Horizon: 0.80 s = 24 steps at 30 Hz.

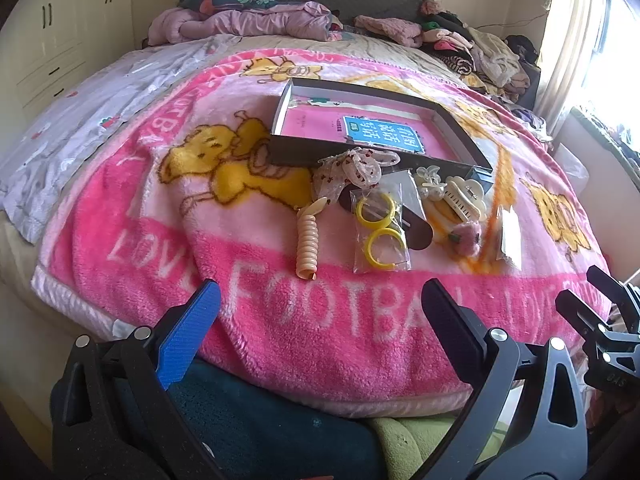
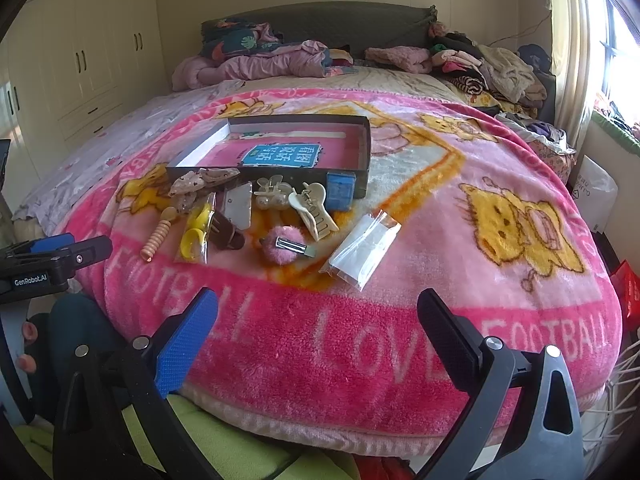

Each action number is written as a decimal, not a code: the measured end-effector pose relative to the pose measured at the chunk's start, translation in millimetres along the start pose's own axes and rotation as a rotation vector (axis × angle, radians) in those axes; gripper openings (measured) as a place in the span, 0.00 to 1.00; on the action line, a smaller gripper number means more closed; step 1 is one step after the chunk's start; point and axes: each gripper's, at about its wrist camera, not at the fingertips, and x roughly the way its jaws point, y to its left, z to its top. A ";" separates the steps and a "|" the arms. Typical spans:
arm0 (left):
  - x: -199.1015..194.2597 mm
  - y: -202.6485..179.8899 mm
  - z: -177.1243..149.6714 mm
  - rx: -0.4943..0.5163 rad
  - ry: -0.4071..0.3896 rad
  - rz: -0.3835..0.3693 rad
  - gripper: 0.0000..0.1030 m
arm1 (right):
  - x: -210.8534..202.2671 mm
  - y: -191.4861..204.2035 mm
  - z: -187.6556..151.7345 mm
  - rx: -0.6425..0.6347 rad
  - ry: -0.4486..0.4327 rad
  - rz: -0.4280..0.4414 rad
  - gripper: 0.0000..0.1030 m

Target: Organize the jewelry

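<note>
Lying beside box [image 2: 280, 148], perhaps bagged powder [image 2: 362, 250]

The left tongs [image 1: 320, 300] stand wide open, with the blue pad [image 1: 188, 336] on one side and the black finger [image 1: 452, 328] on the other, and nothing is between them. The right tongs [image 2: 318, 308] are also spread wide and hold nothing. The two are side by side at a similar height. Some fingertips [image 2: 29, 330] of the person show behind the left tongs in the right wrist view.
</note>
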 end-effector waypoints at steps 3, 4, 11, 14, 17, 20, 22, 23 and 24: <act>0.0 0.0 0.0 0.000 -0.001 0.001 0.89 | -0.1 0.7 0.3 -0.001 0.002 0.000 0.94; 0.1 0.3 -0.1 0.001 -0.002 0.001 0.89 | -0.5 0.8 0.4 -0.001 0.002 0.002 0.94; -0.1 0.1 0.0 0.000 -0.003 0.001 0.89 | -0.6 1.1 -1.5 -0.004 -0.002 0.002 0.94; -0.4 -0.5 0.0 0.001 -0.002 0.002 0.89 | -1.0 1.4 -1.6 -0.003 -0.001 0.003 0.94; -0.2 -0.1 -0.1 0.000 -0.002 0.001 0.89 | -0.7 1.3 -1.6 -0.005 -0.001 0.003 0.94; -0.2 -0.2 -0.3 0.001 -0.003 0.002 0.89 | -0.8 1.3 -1.6 -0.004 -0.001 0.002 0.94; -0.3 -0.4 -0.2 0.001 -0.003 0.002 0.89 | -0.8 1.4 -1.8 -0.003 -0.001 0.003 0.94; -0.6 -0.6 -0.3 0.001 -0.003 0.002 0.89 | -0.8 1.4 -1.6 -0.003 -0.001 0.003 0.94; -0.7 -0.6 -0.3 0.001 -0.003 0.003 0.89 | -0.8 1.5 -1.7 -0.004 -0.001 0.002 0.94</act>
